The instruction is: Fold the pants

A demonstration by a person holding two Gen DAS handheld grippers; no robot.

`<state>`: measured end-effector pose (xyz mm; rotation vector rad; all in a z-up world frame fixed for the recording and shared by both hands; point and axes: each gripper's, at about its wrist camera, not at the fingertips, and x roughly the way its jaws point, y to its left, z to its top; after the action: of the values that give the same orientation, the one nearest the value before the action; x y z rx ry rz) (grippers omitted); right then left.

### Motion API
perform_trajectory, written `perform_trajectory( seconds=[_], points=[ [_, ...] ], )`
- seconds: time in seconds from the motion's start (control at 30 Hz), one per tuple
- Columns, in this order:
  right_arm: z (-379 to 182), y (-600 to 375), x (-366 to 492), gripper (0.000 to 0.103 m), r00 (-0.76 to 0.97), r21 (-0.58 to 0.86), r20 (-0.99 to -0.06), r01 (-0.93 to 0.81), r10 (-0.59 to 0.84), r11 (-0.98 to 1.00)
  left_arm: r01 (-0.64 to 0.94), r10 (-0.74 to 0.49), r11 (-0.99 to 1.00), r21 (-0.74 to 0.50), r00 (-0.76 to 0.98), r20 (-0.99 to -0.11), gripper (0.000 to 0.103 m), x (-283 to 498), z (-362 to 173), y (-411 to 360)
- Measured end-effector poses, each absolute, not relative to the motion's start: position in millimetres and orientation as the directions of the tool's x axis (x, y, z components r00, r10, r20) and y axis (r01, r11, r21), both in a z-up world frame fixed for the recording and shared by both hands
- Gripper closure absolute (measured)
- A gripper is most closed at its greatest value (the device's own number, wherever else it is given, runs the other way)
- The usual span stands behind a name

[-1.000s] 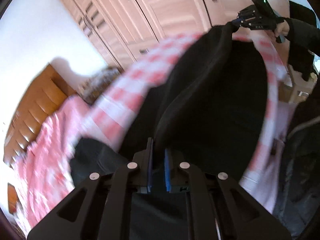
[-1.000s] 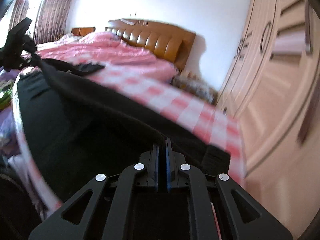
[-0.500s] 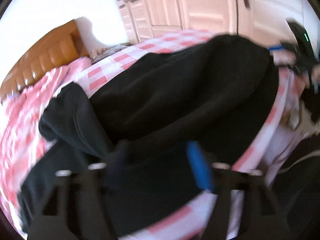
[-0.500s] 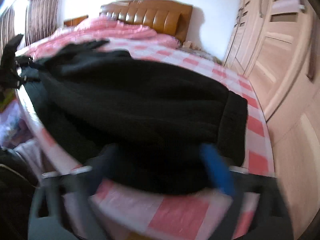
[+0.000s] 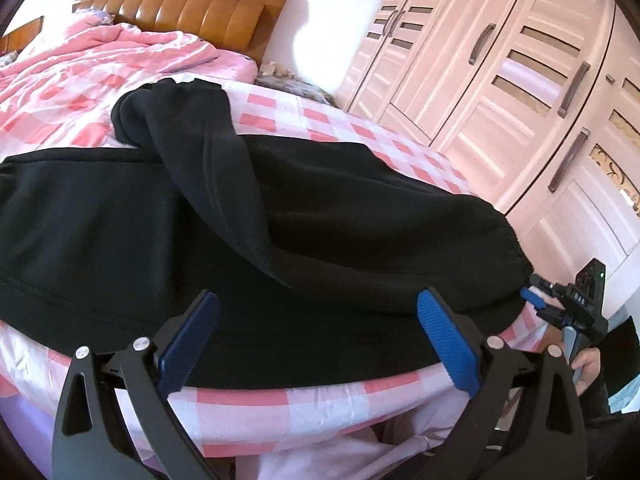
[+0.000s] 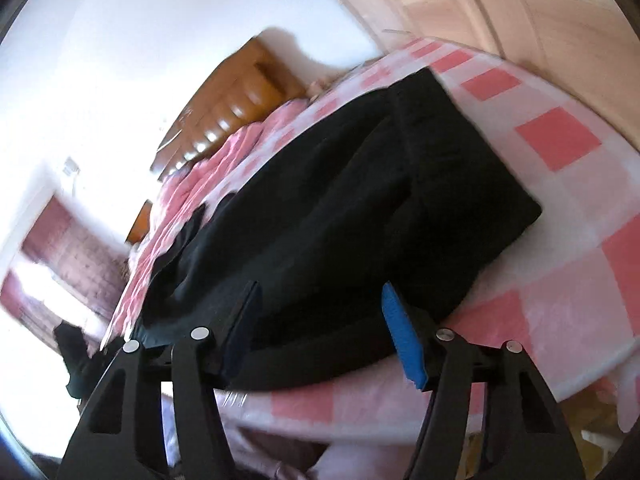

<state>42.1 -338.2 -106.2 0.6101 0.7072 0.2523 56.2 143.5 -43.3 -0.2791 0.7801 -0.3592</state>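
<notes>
Bed (image 5: 304, 120): covered by a pink-and-white checked sheet, occupying the centre of the left wrist view. Quilt (image 5: 80, 68): pink, bunched at 10 o'clock. Headboard (image 5: 180, 8): orange-brown padded wood, at 11 o'clock, set against a white wall (image 5: 328, 28). Wardrobe (image 5: 520, 92): pale pink, louvred doors with dark bar handles, running from 1 to 3 o'clock. In the blurred right wrist view, dark red curtains (image 6: 68, 252) flank a bright window at 9 o'clock.
</notes>
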Motion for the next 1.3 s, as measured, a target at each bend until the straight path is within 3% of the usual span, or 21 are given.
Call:
perform_trajectory(
  seconds=[0.2,0.23,0.37,0.43,0.6,0.7,0.77,0.83,0.9,1.13,1.2,1.3],
  points=[
    [-110.0,-328.4,56.6,0.041,0.718,0.587,-0.58,0.042,0.384,0.809,0.194,-0.426,0.896,-0.399,0.631,-0.649,0.003,62.4,-54.8,145.1],
    [-109.1,-329.4,56.7,0.045,0.717,0.591,-0.581,0.046,0.385,0.805,0.195,-0.429,0.894,-0.403,0.63,-0.647,0.003,63.1,-56.0,144.4],
    [-109.1,-333.2,58.6,0.081,0.735,0.568,-0.589,0.081,0.336,0.819,0.168,-0.437,0.886,-0.432,0.615,-0.656,0.003,69.8,-58.3,147.6],
    [-111.5,-337.9,53.2,0.086,0.748,0.59,-0.571,0.086,0.339,0.803,0.151,-0.451,0.874,-0.462,0.606,-0.655,0.003,73.7,-56.8,150.5],
    [-110.5,-333.6,49.8,0.086,0.752,0.554,-0.578,0.075,0.318,0.829,0.103,-0.498,0.829,-0.55,0.583,-0.641,0.003,95.6,-53.9,156.2],
    [-109.0,-332.6,49.5,0.086,0.755,0.551,-0.575,0.07,0.317,0.832,0.039,-0.441,0.853,-0.52,0.587,-0.679,0.005,118.6,-57.1,156.7],
    [-110.2,-333.4,49.3,0.086,0.756,0.559,-0.57,0.068,0.323,0.827,0.023,-0.422,0.86,-0.51,0.592,-0.686,0.023,132.0,-58.9,158.1],
    [-109.9,-332.9,49.3,0.088,0.76,0.567,-0.562,0.065,0.327,0.821,-0.001,-0.374,0.888,-0.459,0.577,-0.726,0.085,141.9,-60.9,156.3],
    [-106.8,-332.4,49.1,0.092,0.769,0.563,-0.548,0.049,0.329,0.825,0.027,-0.352,0.903,-0.428,0.618,-0.703,0.092,140.5,-52.0,156.4],
    [-61.8,-331.4,40.1,0.094,0.817,0.514,-0.467,-0.06,0.338,0.855,0.148,-0.313,0.935,-0.323,0.772,-0.553,0.093,84.5,12.4,147.8],
    [-56.2,-333.7,31.3,0.094,0.823,0.493,-0.461,-0.074,0.332,0.867,0.166,-0.317,0.937,-0.307,0.773,-0.55,0.093,67.2,11.7,148.2],
    [-83.5,-341.7,28.5,0.094,0.784,0.514,-0.522,-0.025,0.336,0.857,0.145,-0.308,0.943,-0.3,0.725,-0.616,0.093,61.4,-21.6,151.1]
  ],
)
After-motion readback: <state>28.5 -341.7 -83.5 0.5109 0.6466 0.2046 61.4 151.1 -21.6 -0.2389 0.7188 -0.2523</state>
